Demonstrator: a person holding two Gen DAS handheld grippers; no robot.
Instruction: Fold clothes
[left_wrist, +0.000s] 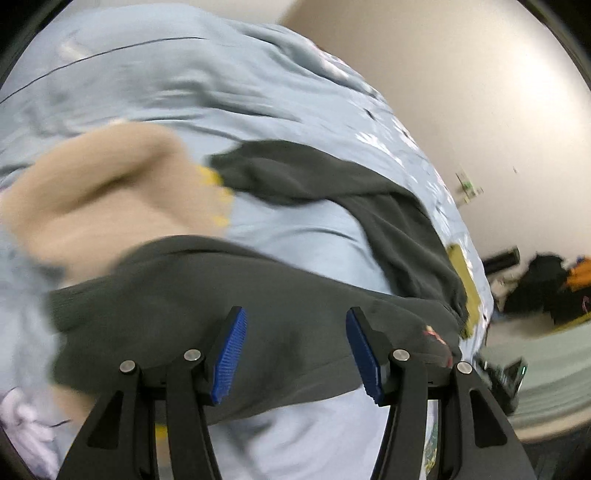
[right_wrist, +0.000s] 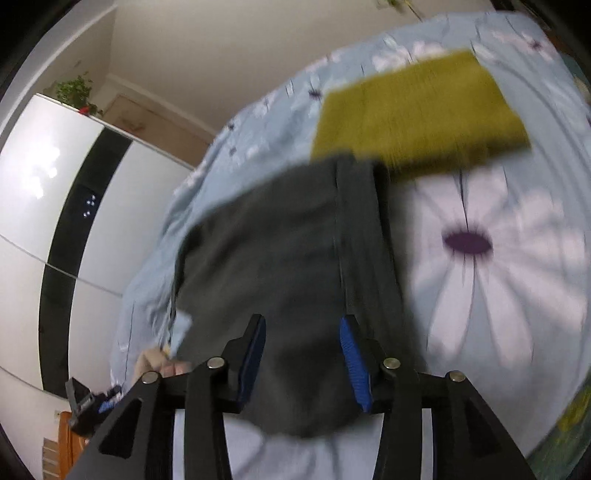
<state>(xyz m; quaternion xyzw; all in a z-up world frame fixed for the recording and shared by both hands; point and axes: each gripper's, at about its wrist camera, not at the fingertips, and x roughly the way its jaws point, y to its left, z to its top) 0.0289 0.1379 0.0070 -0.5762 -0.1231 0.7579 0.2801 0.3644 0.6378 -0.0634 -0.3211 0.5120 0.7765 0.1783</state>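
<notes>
A dark grey garment (left_wrist: 258, 295) lies spread on a light blue floral bed sheet (left_wrist: 184, 81), one sleeve running toward the bed's right edge. My left gripper (left_wrist: 295, 350) is open just above its near hem, blue pads apart. In the right wrist view the same dark garment (right_wrist: 277, 266) lies folded lengthwise, and my right gripper (right_wrist: 303, 354) is open over its near end. Nothing is held by either gripper. Both views are motion-blurred.
A beige garment (left_wrist: 96, 199) lies left of the dark one. A folded olive-yellow cloth (right_wrist: 417, 110) lies beyond it on the sheet (right_wrist: 498, 258). A white wardrobe (right_wrist: 44, 177) stands left of the bed. Dark clutter (left_wrist: 543, 284) sits on the floor at right.
</notes>
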